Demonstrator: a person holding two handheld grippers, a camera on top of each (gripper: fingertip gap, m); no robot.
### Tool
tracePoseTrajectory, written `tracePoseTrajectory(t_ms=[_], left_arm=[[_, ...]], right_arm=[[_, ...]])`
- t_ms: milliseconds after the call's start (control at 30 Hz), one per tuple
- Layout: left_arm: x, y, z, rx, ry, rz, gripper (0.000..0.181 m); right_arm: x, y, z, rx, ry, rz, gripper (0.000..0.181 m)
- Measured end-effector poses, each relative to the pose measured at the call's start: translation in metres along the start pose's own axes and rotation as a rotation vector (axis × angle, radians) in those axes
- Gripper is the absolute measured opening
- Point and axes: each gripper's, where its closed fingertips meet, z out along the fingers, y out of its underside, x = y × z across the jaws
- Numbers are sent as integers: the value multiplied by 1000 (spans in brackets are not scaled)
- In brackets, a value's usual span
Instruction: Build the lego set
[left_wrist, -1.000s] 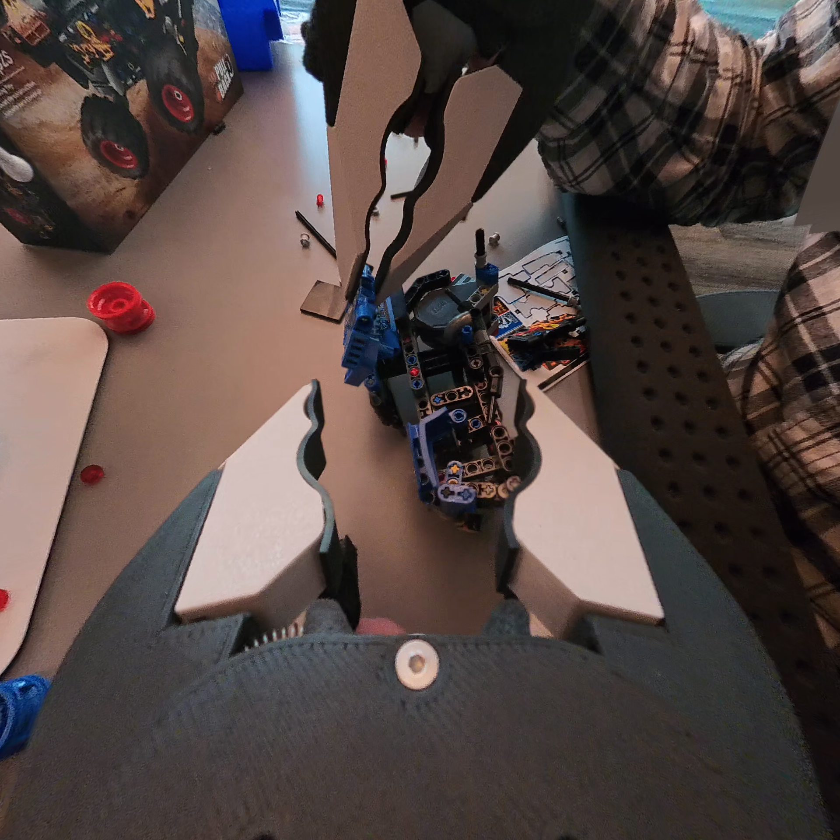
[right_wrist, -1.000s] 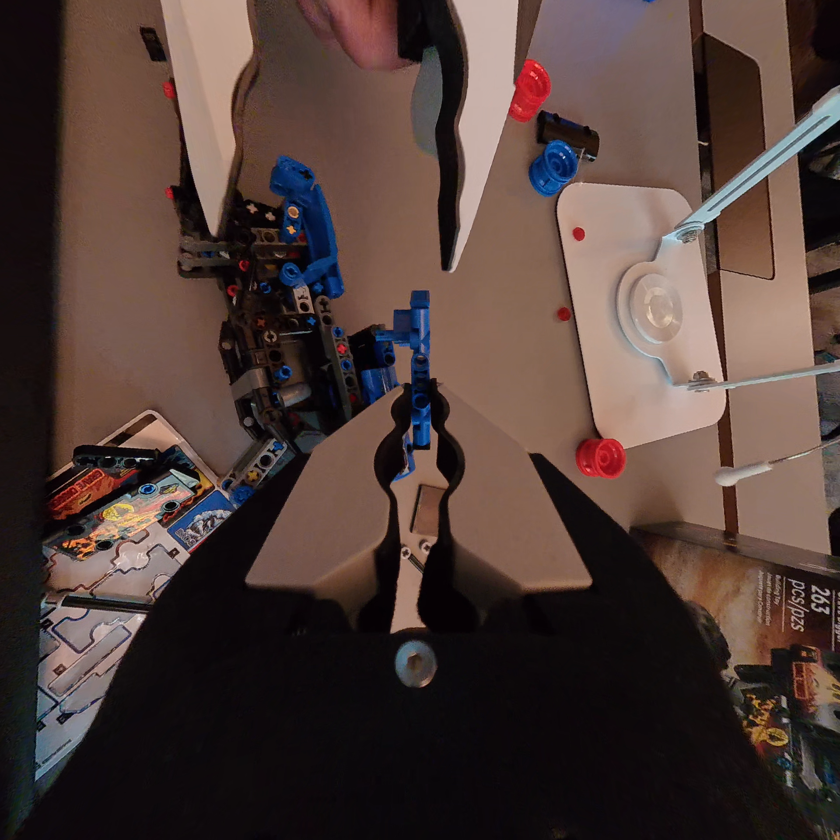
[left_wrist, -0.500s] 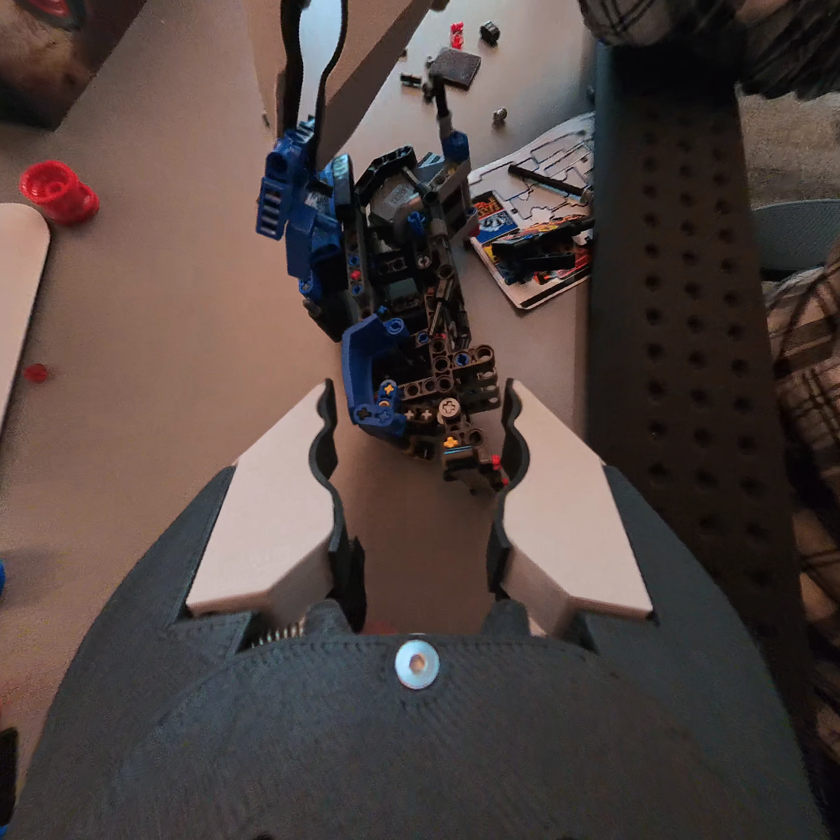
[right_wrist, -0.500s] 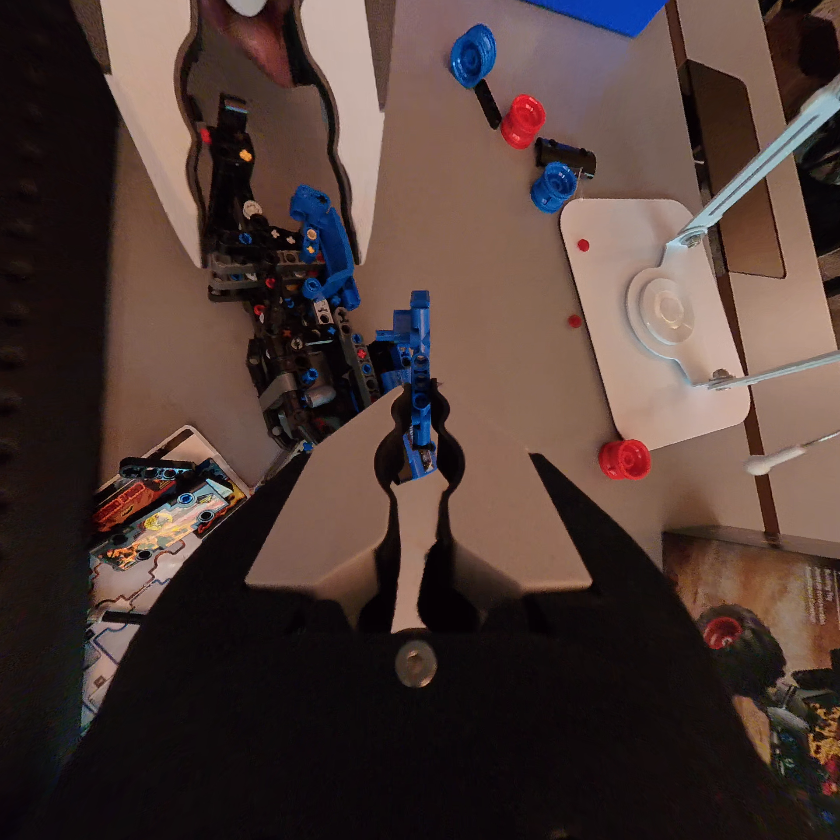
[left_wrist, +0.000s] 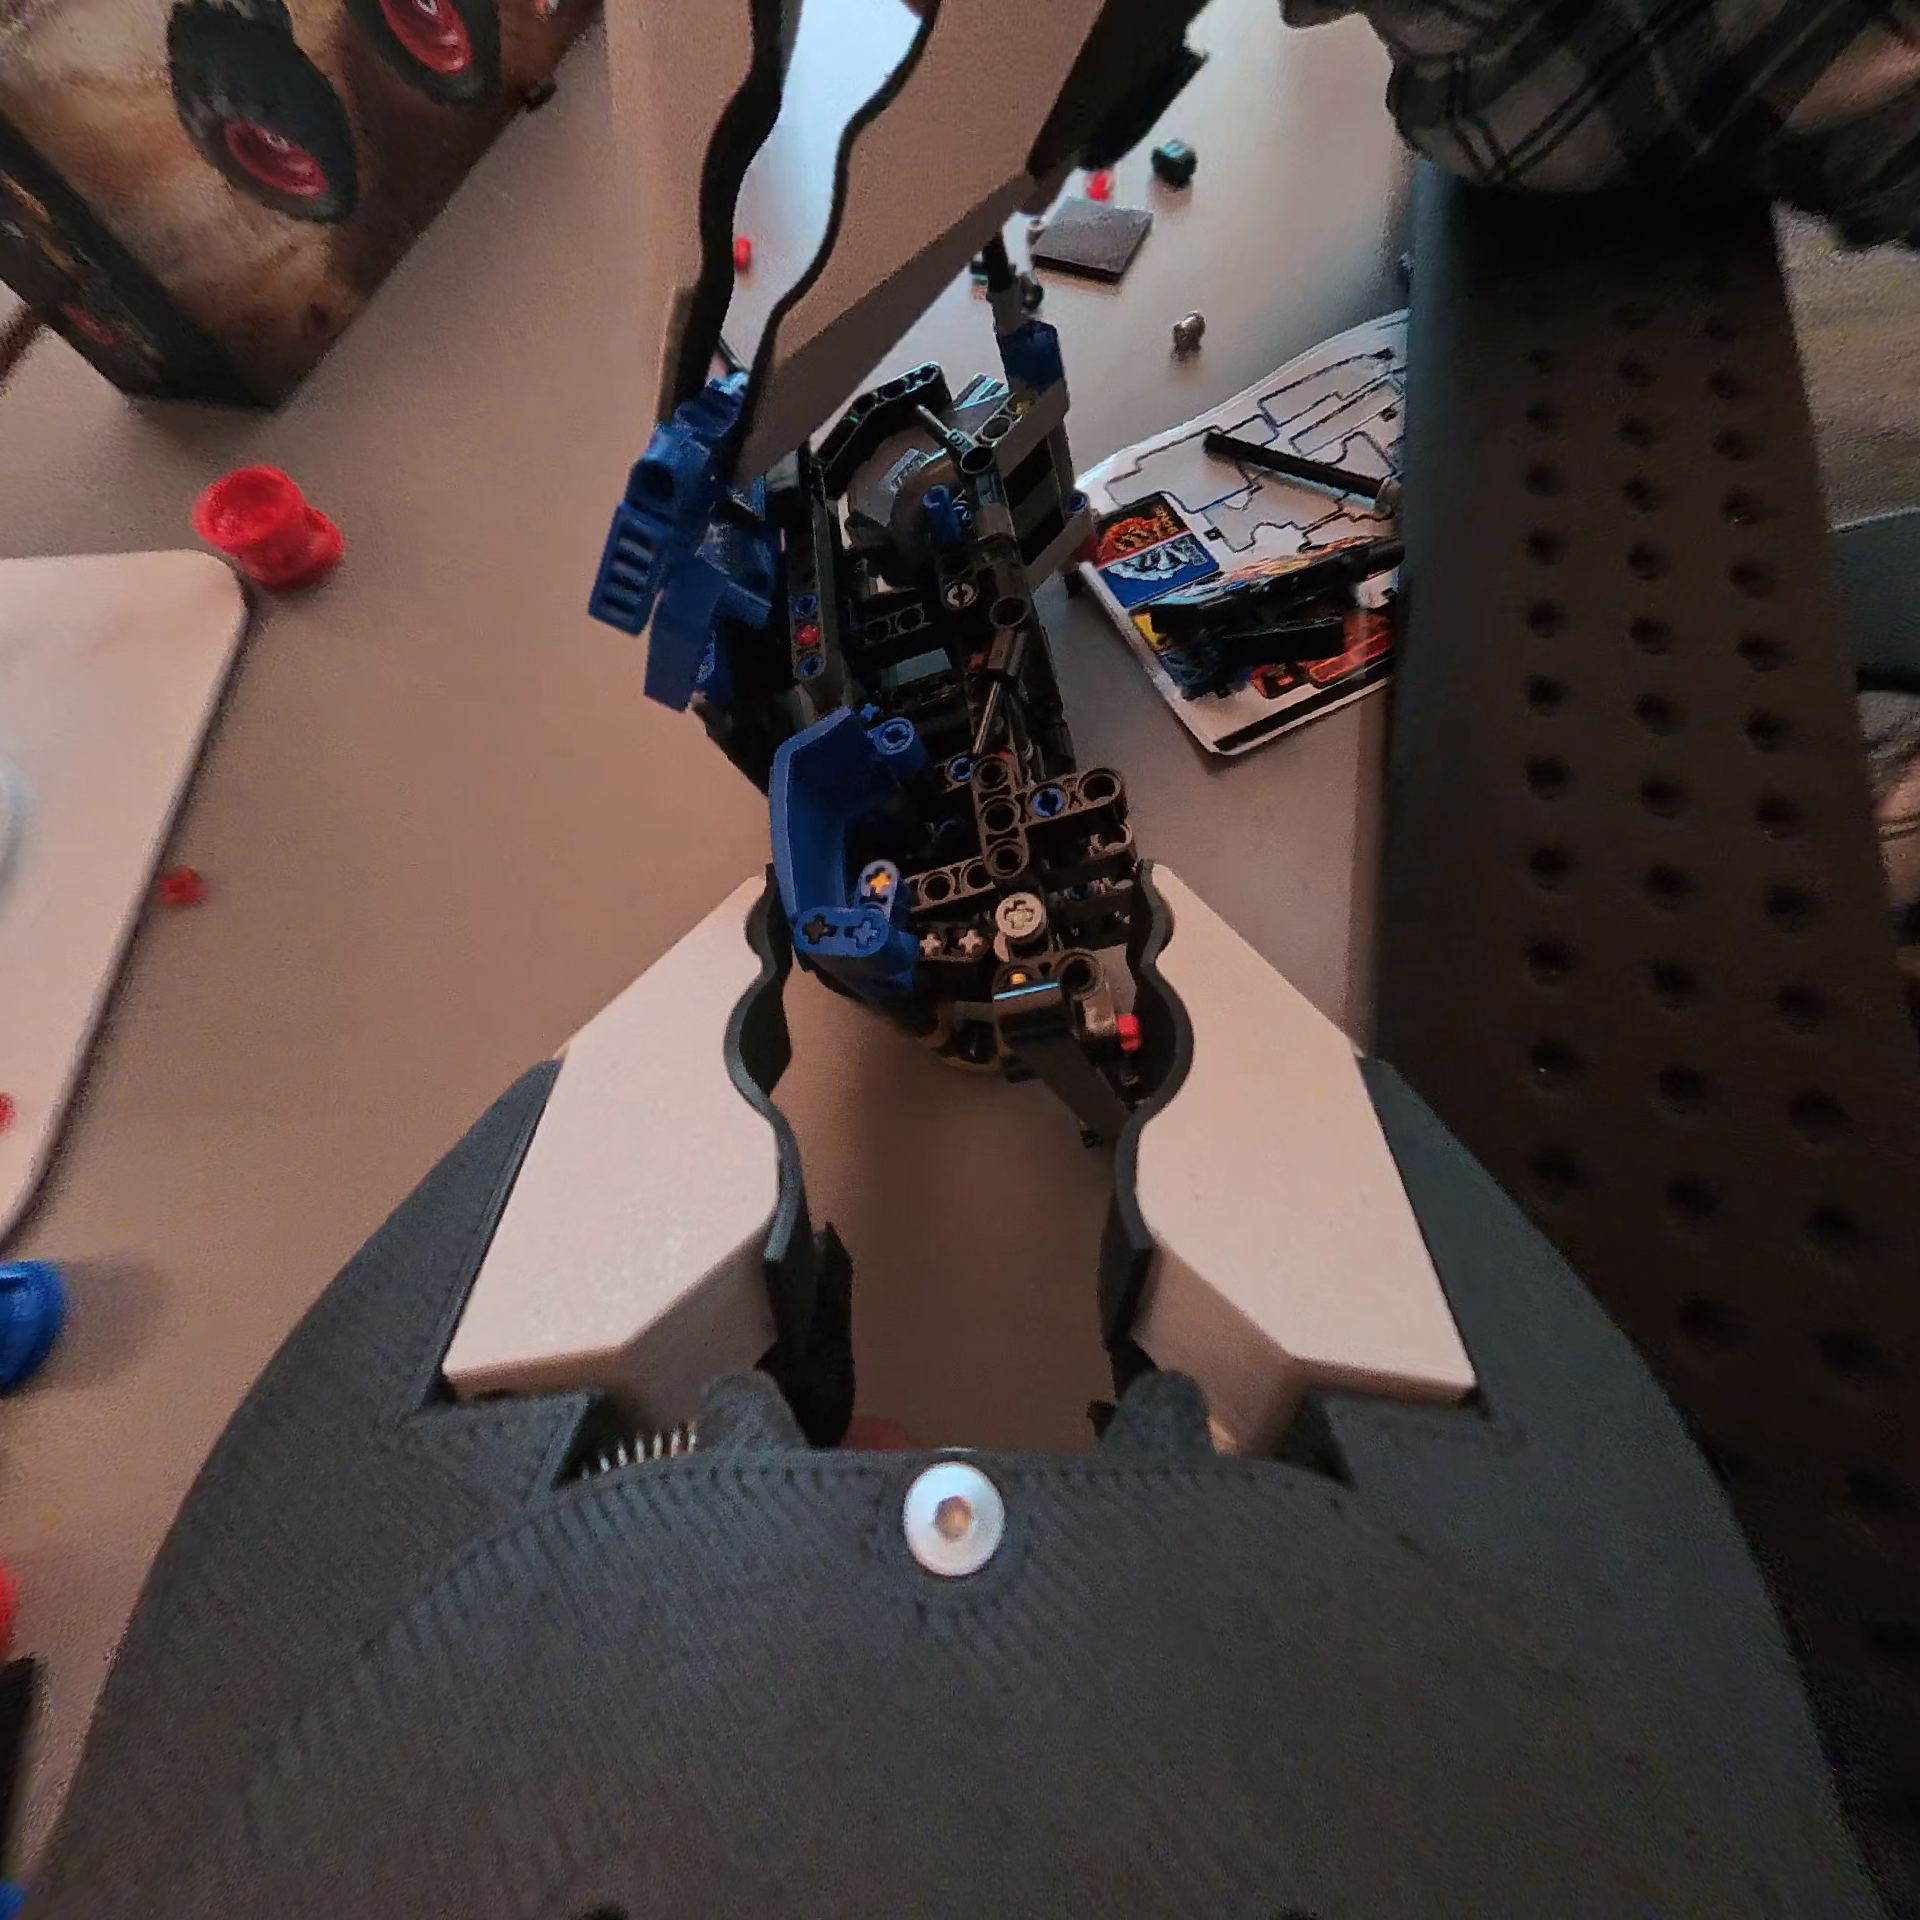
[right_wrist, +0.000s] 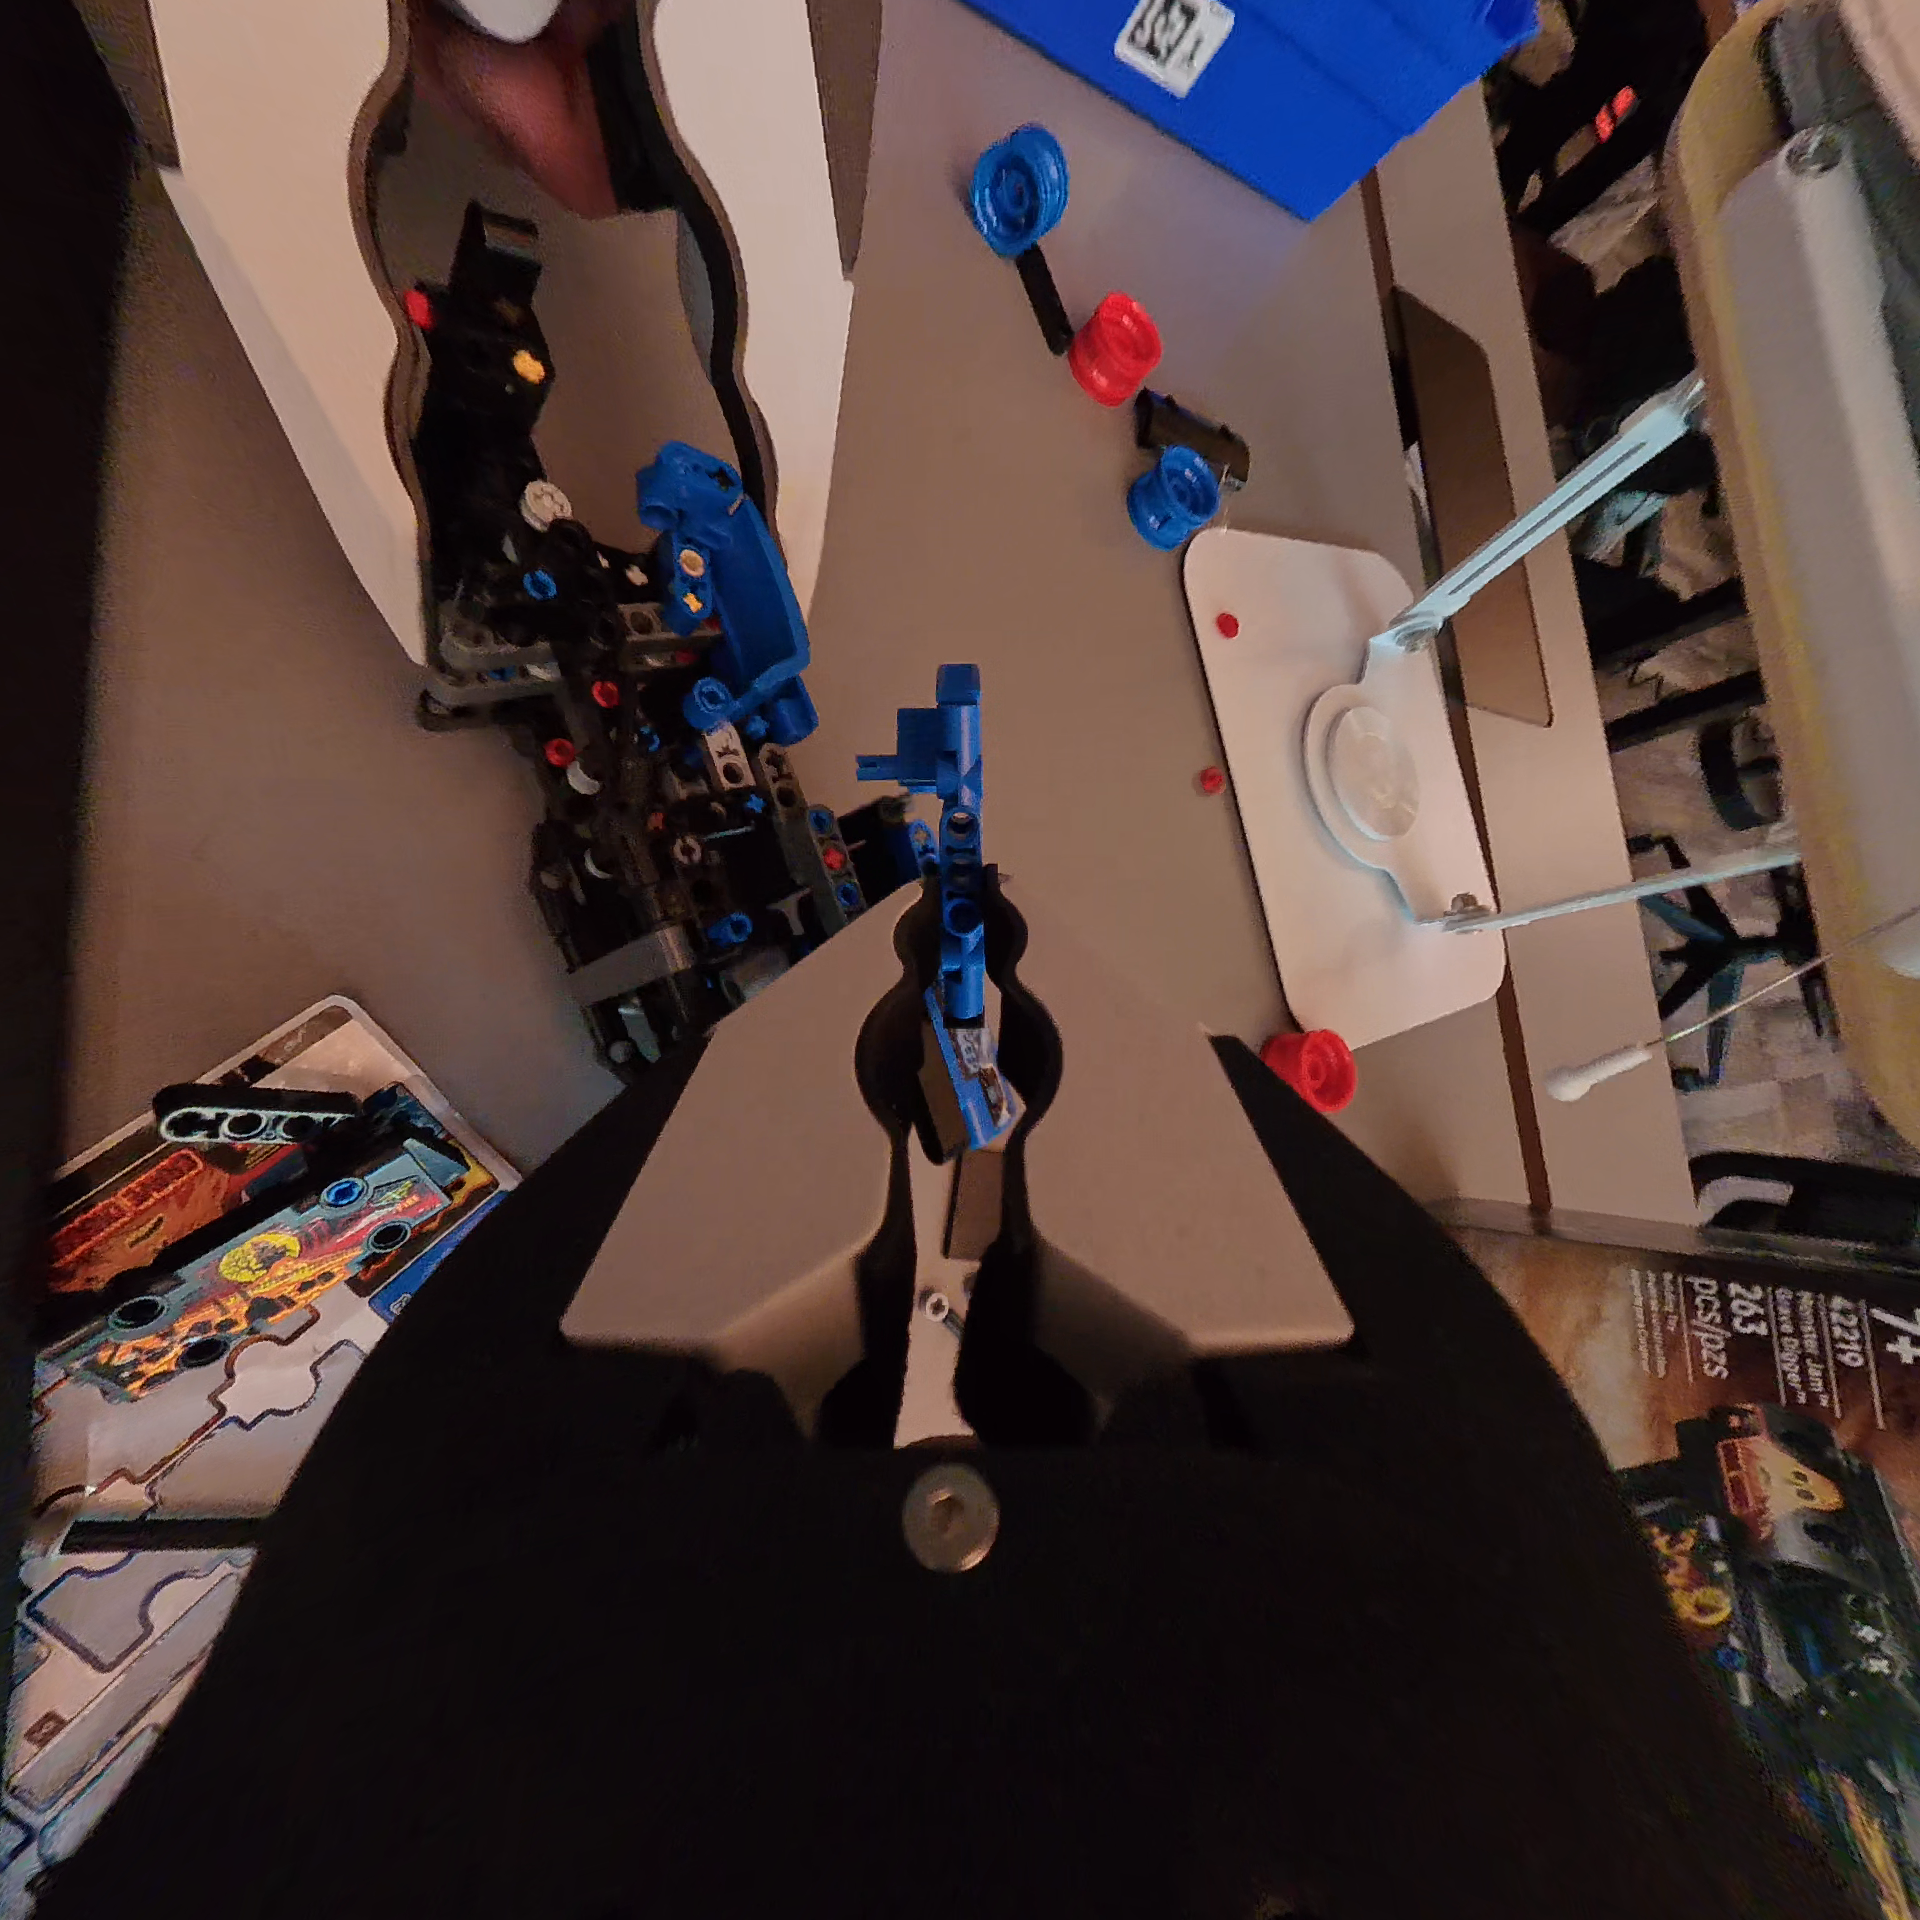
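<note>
lego truck chassis of black and blue beams (left_wrist: 935, 707) lies mid-table, its near end between the left gripper's (left_wrist: 956, 935) spread jaws, while the right gripper (right_wrist: 961, 935) clamps a blue beam subassembly (right_wrist: 956, 831), probably needing alignment and pressing on.

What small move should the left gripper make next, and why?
Probably close the left gripper on the chassis. Its jaws are open on either side of the near end, while the right gripper holds the blue piece beside the chassis; steadying it would help.
</note>
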Motion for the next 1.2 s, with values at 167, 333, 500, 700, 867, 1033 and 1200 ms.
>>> tracePoseTrajectory(t_ms=[167,333,500,700,867,1033,1200], left_arm=[[-5,-6,-3,-56,-204,217,64],[-10,-10,-2,-97,-352,380,63],[-13,-9,-3,-111,-368,403,63],[-13,-8,-3,-97,-352,384,62],[-13,-8,-2,-90,-347,376,62],[-13,-8,-2,-86,-343,369,62],[-14,-8,-2,-80,-341,362,63]], right_arm=[[5,-12,-14,73,43,-22,5],[2,-20,-22,124,96,-87,4],[-2,-21,-23,105,232,-298,5],[-5,-13,-20,54,347,-462,5],[-7,-11,-18,4,406,-530,5],[-3,-15,-24,1,486,-559,5],[2,-12,-23,-23,510,-551,5]])
